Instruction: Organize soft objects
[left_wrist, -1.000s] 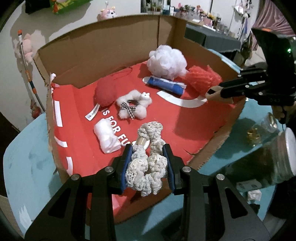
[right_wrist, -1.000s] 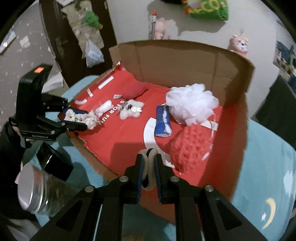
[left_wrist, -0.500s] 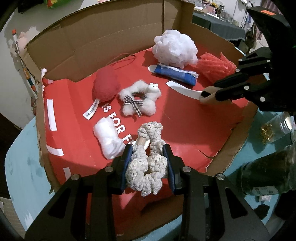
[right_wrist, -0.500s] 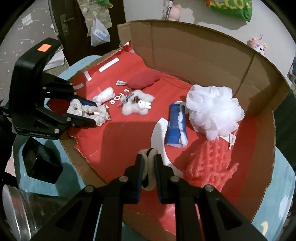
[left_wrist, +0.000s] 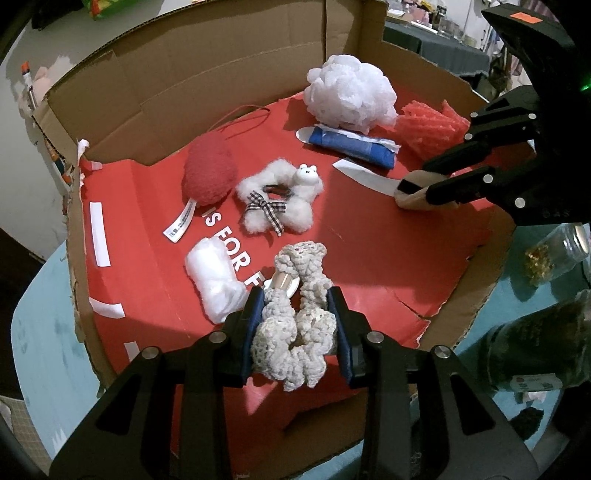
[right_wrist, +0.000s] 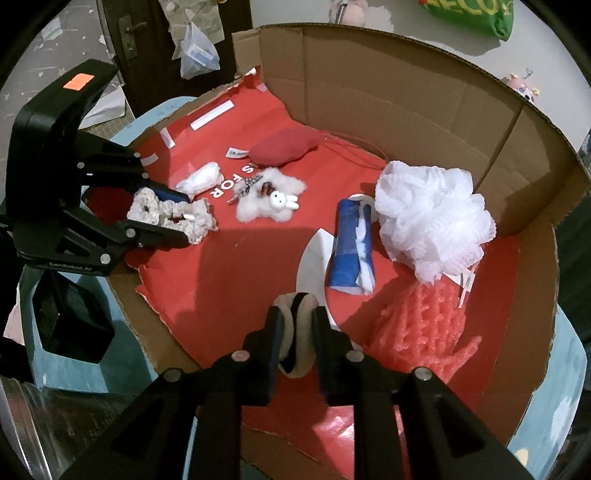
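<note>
A cardboard box (left_wrist: 229, 74) with a red paper floor stands on a light blue bench (left_wrist: 33, 332). The left gripper (left_wrist: 295, 325) points down into the near part of the box, and its fingers (left_wrist: 255, 317) press from both sides on a cream crochet scrunchie (left_wrist: 295, 332), which hangs between them just above the red floor. The right gripper (right_wrist: 295, 332) is at the other side of the box. A beige and black hair band (right_wrist: 297, 332) stands between its fingers; these have just been opening a little, the gap is still narrow, and the band still seems to touch both pads, so it looks loosely held.

Inside the box lie several soft things. A white mesh bath puff (right_wrist: 432, 218) sits near the back wall, and a coral net sponge (right_wrist: 421, 325) lies just beside it. A blue and white packet (right_wrist: 351, 251) lies next to the puff. More to the middle there is a fluffy white scrunchie with a small bunny (left_wrist: 280, 199), touching a red pouch (left_wrist: 210, 173) with a white label. A white wad (left_wrist: 214, 280) lies just beside the left fingers. Glass jars (left_wrist: 554, 254) stand on the bench outside the box.
</note>
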